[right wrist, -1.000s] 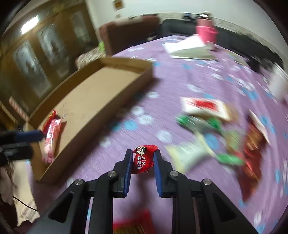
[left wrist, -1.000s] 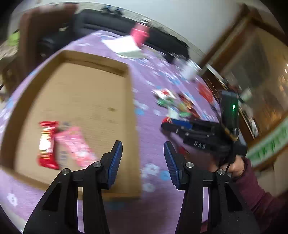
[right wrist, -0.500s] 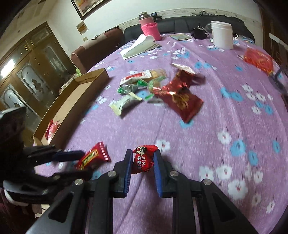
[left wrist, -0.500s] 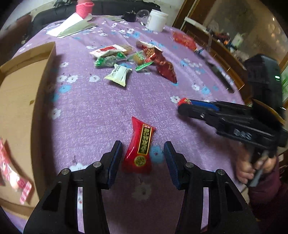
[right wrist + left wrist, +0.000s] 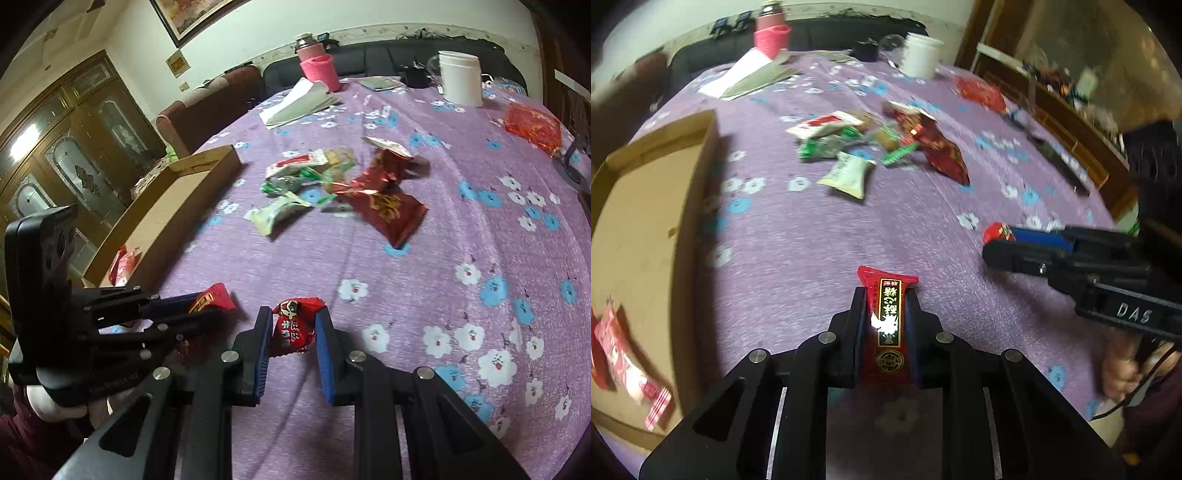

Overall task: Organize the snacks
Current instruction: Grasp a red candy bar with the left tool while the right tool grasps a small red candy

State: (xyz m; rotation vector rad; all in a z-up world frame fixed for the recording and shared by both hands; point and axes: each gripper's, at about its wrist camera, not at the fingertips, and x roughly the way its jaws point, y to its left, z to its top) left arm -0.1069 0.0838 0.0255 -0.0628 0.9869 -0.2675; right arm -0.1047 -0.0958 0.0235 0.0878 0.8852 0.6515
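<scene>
- The left gripper [image 5: 885,295] pinches a long red snack bar [image 5: 888,325] tight between its fingers, low over the purple tablecloth [image 5: 812,236].
- The right gripper [image 5: 294,325] holds a small red candy [image 5: 295,325], squeezed between its blue pads [image 5: 263,350].
- The two grippers are near each other.
- More snacks [image 5: 332,184] lie in a pile farther up the table.
- A cardboard box [image 5: 646,221] sits on the left with a pink packet [image 5: 624,362] inside.

A home living room: dark sofa [image 5: 388,55], glass-fronted wooden cabinet [image 5: 74,147], framed picture [image 5: 192,14], floral tablecloth [image 5: 480,277].
</scene>
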